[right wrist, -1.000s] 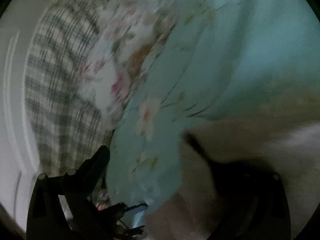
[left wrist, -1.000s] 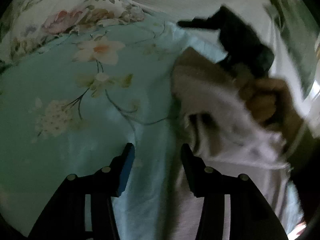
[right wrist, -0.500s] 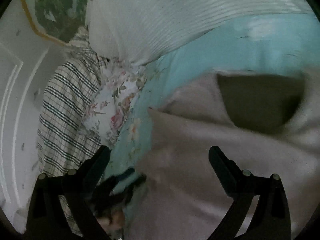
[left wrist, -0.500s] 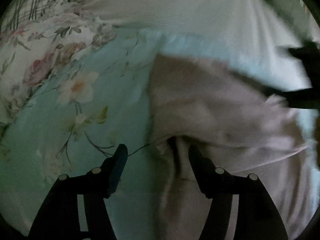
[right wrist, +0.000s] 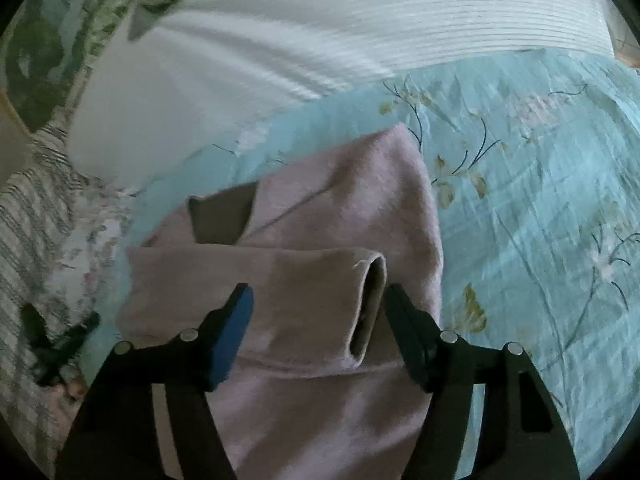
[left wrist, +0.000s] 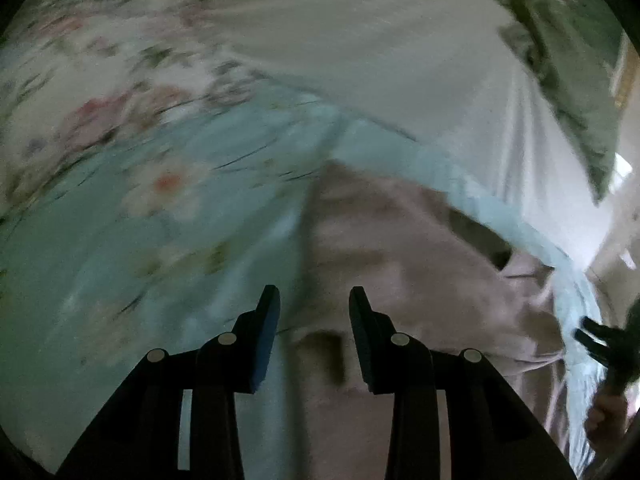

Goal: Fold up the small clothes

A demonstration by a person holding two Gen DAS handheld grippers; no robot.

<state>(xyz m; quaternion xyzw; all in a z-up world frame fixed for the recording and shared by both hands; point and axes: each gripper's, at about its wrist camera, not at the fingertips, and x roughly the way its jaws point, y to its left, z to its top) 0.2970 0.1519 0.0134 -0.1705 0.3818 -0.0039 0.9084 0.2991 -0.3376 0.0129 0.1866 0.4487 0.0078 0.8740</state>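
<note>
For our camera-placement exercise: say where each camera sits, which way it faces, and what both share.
Left wrist: on the left gripper, looking along open jaws at the pink garment; the right gripper shows at the edge.
Right wrist: on the right gripper, jaws open over the folded sleeve.
Shared: garment, floral sheet, white pillow.

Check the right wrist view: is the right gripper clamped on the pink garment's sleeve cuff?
No, the right gripper stands open, with the sleeve cuff of the pink garment lying loose between its fingers.
</note>
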